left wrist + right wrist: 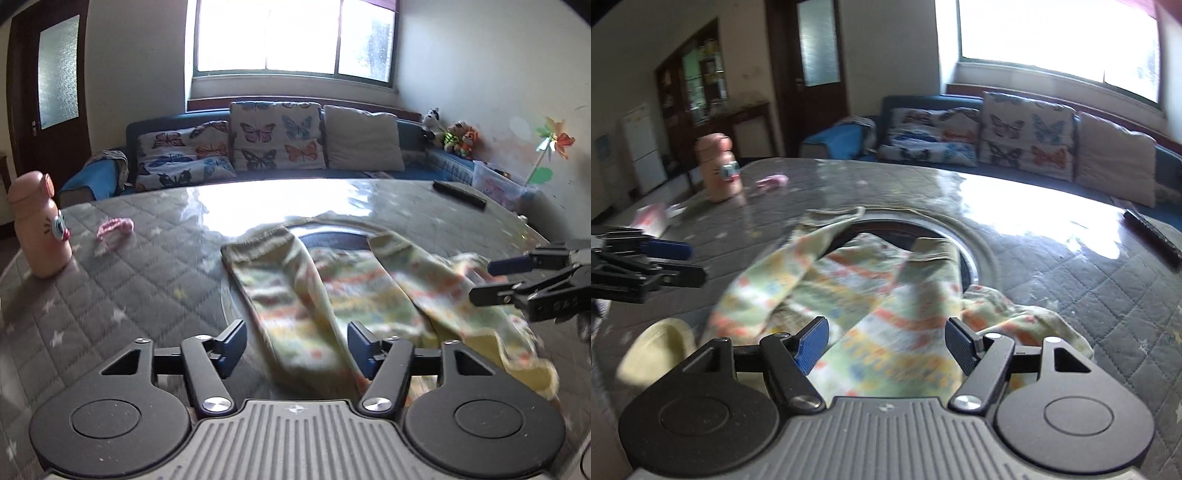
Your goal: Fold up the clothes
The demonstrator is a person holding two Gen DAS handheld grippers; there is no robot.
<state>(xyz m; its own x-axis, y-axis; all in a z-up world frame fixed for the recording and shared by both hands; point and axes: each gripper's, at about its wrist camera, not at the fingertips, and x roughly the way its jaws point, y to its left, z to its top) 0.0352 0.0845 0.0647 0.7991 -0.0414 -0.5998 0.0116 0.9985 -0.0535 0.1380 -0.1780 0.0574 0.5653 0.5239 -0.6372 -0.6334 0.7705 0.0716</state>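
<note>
A small pale green garment [332, 295] with coloured stripes lies on the grey quilted table [129, 295], its two sleeves or legs stretched away from me. My left gripper [295, 347] is open just above its near edge, holding nothing. My right gripper [886, 345] is open over the crumpled right part of the garment [886, 314], holding nothing. The right gripper also shows in the left wrist view [484, 280] at the right edge, and the left gripper shows in the right wrist view [694, 264] at the left.
A pink bottle [38, 229] stands at the table's left, with a pink hair tie [114, 227] near it. A black remote [460, 194] lies far right. A dark round inset [967, 251] sits under the garment. A sofa with cushions [280, 136] is behind.
</note>
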